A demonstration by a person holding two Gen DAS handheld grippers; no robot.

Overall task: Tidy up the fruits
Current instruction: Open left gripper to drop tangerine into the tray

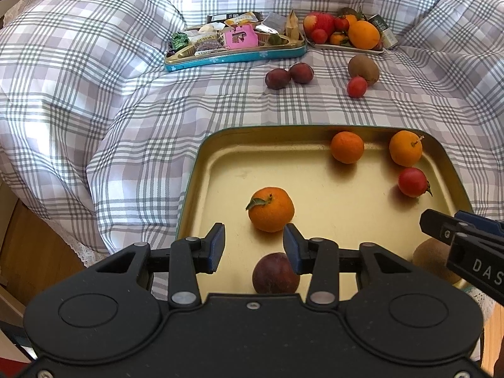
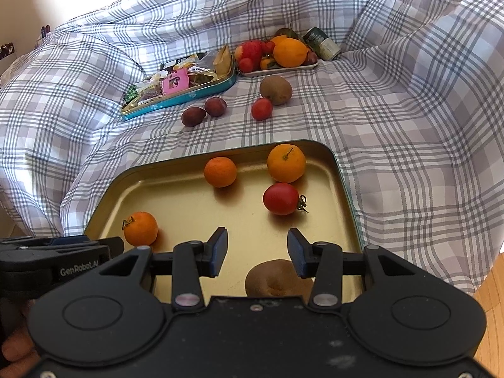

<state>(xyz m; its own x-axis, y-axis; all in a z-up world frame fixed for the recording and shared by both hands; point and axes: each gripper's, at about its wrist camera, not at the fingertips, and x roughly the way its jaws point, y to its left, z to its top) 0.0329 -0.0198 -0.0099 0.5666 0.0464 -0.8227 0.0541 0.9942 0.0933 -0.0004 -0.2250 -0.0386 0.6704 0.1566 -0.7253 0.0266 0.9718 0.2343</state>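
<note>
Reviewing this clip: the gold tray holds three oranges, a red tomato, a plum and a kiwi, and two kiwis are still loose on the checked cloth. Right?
Not quite. Only one kiwi lies loose on the checked cloth, beside a small red fruit and two plums; the right wrist view shows it. The gold tray contents are as you say.

Right gripper (image 2: 257, 253) open above kiwi (image 2: 273, 278) — gold tray (image 2: 189, 201).

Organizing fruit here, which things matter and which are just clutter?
Belongs:
gold metal tray
two dark plums, brown kiwi and small red tomato on the cloth

Lying about:
blue tin of wrapped snacks
green can
</note>
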